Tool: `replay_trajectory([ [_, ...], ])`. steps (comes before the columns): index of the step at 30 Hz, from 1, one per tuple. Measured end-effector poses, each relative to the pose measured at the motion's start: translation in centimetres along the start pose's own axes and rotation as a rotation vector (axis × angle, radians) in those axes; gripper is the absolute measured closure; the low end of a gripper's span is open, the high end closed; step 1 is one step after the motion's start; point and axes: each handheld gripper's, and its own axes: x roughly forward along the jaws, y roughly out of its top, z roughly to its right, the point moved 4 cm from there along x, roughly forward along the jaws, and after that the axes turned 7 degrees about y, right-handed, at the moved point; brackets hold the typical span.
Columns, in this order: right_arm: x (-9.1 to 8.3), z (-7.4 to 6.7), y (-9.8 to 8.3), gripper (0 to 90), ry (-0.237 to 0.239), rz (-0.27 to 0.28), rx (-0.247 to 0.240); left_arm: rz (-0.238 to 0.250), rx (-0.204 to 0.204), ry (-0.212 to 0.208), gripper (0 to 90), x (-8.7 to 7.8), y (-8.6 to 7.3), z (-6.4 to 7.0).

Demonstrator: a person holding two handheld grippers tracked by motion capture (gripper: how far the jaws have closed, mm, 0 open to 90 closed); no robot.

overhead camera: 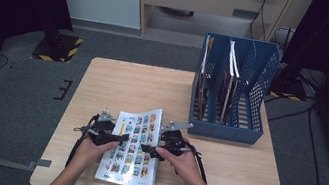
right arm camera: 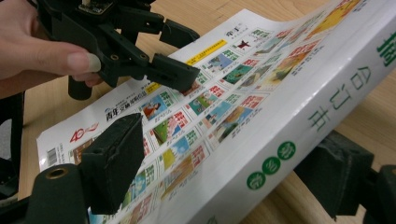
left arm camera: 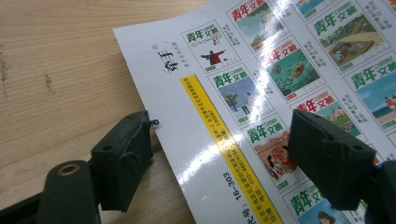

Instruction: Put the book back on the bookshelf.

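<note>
Magazine [overhead camera: 134, 144] edges between both grippers' jaws, unclamped

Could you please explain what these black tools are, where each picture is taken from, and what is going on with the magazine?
A person holds a two-jaw hand tool in each hand: the left gripper and the right gripper. One camera looks down from above; the other two ride on the grippers. On the wooden table lie a thick magazine and a blue file rack holding magazines. The right gripper's jaws straddle the magazine's spine side, raised off the table. The left gripper's jaws straddle the opposite edge, open.
</note>
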Motion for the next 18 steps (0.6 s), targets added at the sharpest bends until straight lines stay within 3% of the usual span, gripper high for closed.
replay_trajectory([
  [5,0.5,-0.3,1.0,20.3,-0.012,-0.020,-0.022,0.003,-0.001,-0.006,20.7,0.0,0.0,-0.1],
  [18,1.5,0.3,2.4,23.2,-0.035,-0.032,-0.001,0.005,0.000,-0.006,20.2,0.0,-0.1,-0.1],
])
